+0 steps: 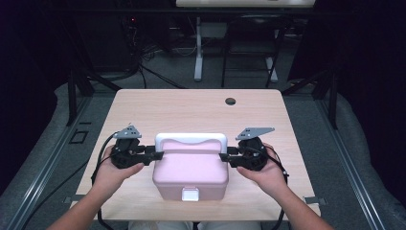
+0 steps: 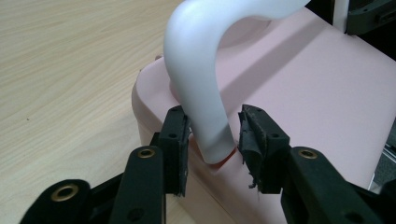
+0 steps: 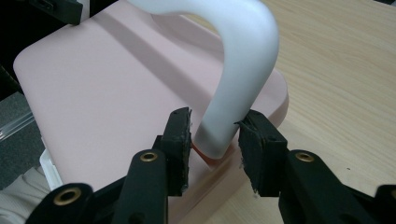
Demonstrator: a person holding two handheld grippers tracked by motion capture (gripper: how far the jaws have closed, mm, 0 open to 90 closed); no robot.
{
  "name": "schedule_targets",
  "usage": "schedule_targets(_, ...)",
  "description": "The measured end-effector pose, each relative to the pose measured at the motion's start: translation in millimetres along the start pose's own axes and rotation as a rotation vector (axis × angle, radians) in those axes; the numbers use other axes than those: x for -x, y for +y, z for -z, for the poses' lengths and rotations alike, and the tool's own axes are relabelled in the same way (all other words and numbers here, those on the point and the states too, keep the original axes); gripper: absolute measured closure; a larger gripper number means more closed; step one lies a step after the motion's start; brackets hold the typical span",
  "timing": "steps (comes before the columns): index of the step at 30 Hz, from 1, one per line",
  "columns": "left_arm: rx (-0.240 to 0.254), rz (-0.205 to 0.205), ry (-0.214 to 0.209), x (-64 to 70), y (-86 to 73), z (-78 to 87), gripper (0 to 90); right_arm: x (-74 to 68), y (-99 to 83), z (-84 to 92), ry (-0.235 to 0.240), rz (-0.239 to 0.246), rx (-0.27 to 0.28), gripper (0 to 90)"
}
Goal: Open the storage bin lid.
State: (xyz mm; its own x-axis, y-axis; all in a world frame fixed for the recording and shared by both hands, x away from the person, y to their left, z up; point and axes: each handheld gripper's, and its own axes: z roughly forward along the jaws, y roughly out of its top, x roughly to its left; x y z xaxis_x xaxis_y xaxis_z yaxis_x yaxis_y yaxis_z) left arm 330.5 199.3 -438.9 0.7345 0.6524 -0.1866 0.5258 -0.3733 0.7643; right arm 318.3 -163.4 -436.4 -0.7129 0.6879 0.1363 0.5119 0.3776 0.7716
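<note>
A pale wooden table (image 1: 191, 105) stands in a dim room, with table legs and cables on the grey floor behind it. The landmark is the pink storage box (image 1: 190, 172), which sits at the table's near edge, its white clasp (image 1: 190, 193) facing the person and its white carry handle (image 1: 190, 139) arching over the lid.

To the left of the box, the left gripper (image 1: 155, 154) points in at the handle's left foot. In the left gripper view the jaws stand partly open astride that foot (image 2: 212, 140): the left pad (image 2: 180, 140) looks to be just touching it, while the other pad stands a little apart, so no grip is made.

To the right of the box, the right gripper (image 1: 224, 157) mirrors this at the handle's right foot (image 3: 217, 135). Its jaws are also partly open around the foot, a small gap showing on each side.

The step appears to be gripping the handle at both ends. To do it well, centre each foot between the pads, close both grippers evenly, and keep the hands level with each other so the box does not tip or slide off the near edge.
</note>
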Motion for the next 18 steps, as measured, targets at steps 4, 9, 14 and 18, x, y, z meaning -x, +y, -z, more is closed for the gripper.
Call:
schedule_targets(4, 0.000, -0.015, 0.009, 1.5, -0.9, 0.5, 67.4, -2.4, -0.9, 0.4, -0.005, 0.015, 0.006, 65.8)
schedule_targets(9, 0.006, -0.016, 0.008, 2.2, -2.0, 1.0, 69.0, -3.2, -2.3, 1.0, -0.007, 0.022, 0.017, 68.7)
schedule_targets(14, 0.005, -0.016, 0.004, 2.8, -2.6, 2.0, 71.3, -2.1, -3.4, 2.0, 0.003, 0.007, 0.018, 72.7)
schedule_targets(18, 0.006, -0.013, -0.001, 3.1, -3.1, 2.8, 72.9, -2.5, -3.3, 2.4, 0.009, 0.004, 0.016, 73.7)
